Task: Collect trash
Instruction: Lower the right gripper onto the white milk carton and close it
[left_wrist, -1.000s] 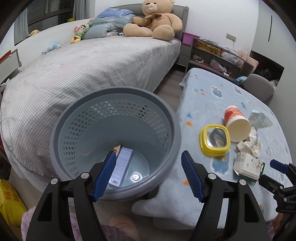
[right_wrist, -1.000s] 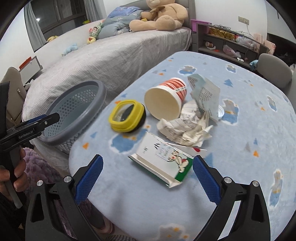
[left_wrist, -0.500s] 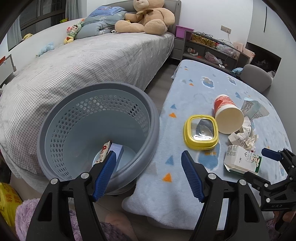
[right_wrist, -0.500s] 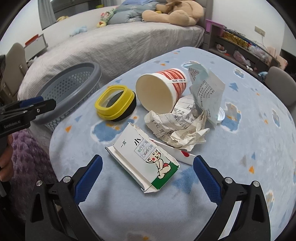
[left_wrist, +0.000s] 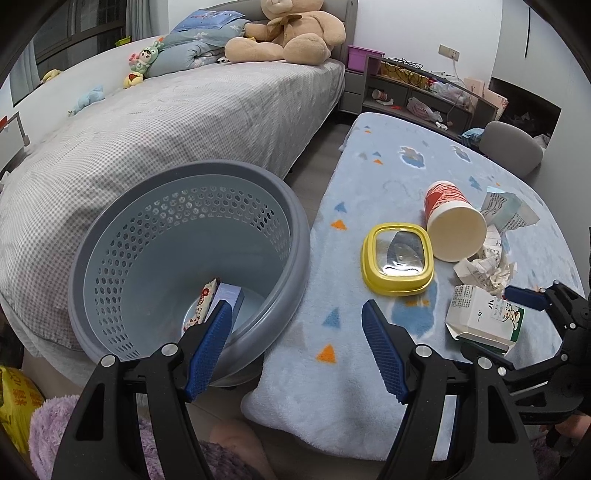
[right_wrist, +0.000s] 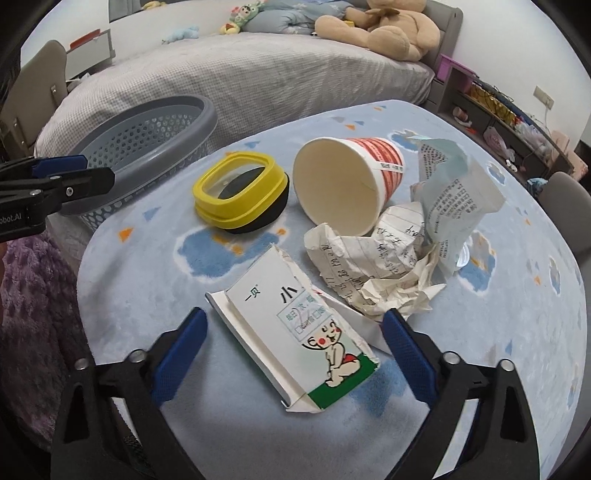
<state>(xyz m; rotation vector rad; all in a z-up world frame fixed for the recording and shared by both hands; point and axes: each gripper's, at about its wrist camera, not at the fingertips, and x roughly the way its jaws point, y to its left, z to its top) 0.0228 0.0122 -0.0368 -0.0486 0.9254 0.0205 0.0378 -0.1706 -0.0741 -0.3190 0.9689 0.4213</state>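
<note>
Left wrist view: basket held at the desk edge as the receptacle
Seemingly to keep the drop short, the grey basket (left_wrist: 192, 258) sits tilted against the desk (left_wrist: 369, 206), its rim between the parted fingers of the left hand-held gripper (left_wrist: 295, 354), which clamp nothing; a wrapper and a small box already lie inside

Right wrist view: carton lined up for pickup
Nearest the edge, the torn milk carton (right_wrist: 295, 325) lies flat between the closing jaws of the right hand-held gripper (right_wrist: 293, 354), pads not yet touching; paper cup (right_wrist: 347, 184), crumpled paper (right_wrist: 373, 266) and yellow lid (right_wrist: 240, 192) wait beyond
</note>
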